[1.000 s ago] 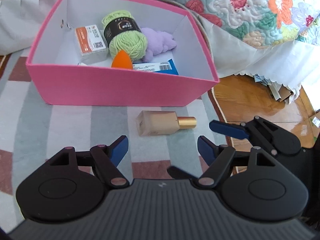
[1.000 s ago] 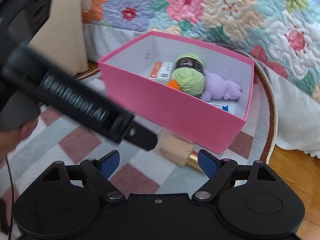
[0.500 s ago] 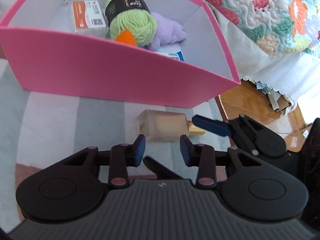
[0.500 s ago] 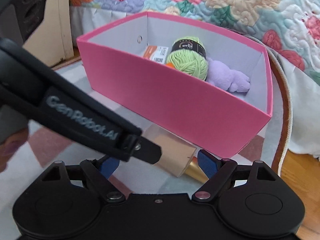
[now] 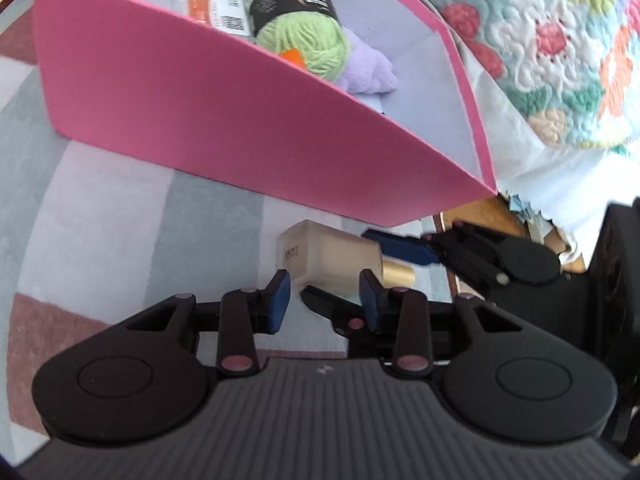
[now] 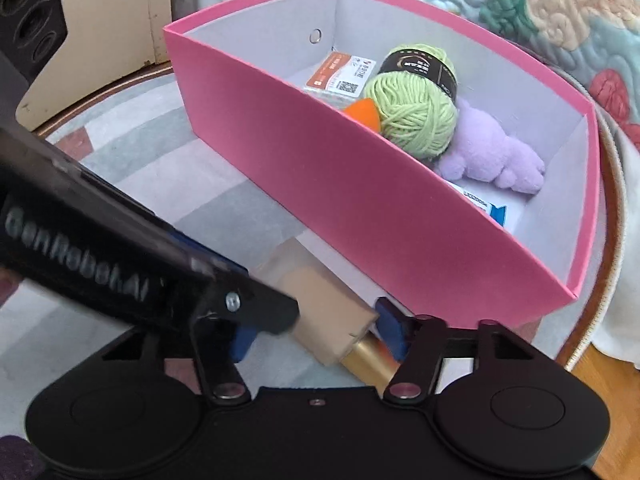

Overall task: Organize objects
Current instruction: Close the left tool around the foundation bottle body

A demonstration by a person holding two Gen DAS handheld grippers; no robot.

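Beige bottle (image 5: 332, 260) flat, cap (image 5: 398, 276) rightward, clamped in left hand-held gripper (image 5: 324, 282), right hand-held gripper (image 6: 316, 330) closing round it.

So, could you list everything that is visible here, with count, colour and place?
box: one, pink, on the rug.
yarn ball: one, green with black band, in the box.
plush toy: one, lilac, in the box, beside the yarn ball.
packet: one, orange and white, in the box.
cosmetic bottle: one, beige with gold cap, lying on the rug before the box.
rug: one, grey, white and maroon, on the floor.
quilt: one, floral, behind the box.
left gripper: one, black with blue pads, just closed on the cosmetic bottle.
right gripper: one, black with blue pads, jaws just closing around the cosmetic bottle's cap end.
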